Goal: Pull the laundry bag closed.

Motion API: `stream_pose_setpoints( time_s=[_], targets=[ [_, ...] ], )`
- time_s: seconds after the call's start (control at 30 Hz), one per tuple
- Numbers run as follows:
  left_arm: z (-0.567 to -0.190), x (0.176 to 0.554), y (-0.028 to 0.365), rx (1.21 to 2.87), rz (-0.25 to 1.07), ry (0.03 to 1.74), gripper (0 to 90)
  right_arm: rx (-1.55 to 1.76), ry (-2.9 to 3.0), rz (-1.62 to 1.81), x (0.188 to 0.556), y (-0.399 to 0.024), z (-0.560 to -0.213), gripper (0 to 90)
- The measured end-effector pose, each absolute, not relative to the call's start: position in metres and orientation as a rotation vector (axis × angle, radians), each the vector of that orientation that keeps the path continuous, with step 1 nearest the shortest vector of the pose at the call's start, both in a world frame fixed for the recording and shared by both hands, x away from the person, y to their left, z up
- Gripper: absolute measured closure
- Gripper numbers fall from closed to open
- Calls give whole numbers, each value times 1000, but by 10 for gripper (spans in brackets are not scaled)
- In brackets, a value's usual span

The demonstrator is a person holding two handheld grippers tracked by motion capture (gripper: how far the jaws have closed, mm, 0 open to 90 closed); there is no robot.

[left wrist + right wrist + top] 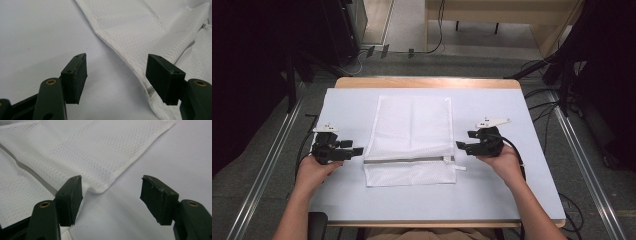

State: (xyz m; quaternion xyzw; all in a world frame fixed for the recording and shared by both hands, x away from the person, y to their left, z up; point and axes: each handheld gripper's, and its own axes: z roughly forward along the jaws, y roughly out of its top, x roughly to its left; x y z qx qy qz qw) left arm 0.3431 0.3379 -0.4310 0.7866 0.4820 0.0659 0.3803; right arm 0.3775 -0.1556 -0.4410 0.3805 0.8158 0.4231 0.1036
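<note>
Mesh bag lay between two open grippers

Mesh bag (411,140), white and flat, lay on the pale table (492,200) in the high view, its grey zipper (404,160) running between the left gripper (358,150) and the right gripper (458,145). Both pointed inward at the bag's edges. No writing could be read, and whether anything lay inside the bag could not be told.

From the left gripper view, the jaws stood wide apart, gripping nothing, the bag's edge (140,37) just ahead.

From the right gripper view, the jaws likewise gaped, a bag corner (98,187) between them, unclamped.
</note>
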Motion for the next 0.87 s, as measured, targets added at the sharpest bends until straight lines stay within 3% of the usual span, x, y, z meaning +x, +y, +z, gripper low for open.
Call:
stream_pose_setpoints(
  time_s=[0.87],
  targets=[
    [-441,350,340,1982,265,1365,242,1154,2366,1178,385,-168,-452,282]
  ],
)
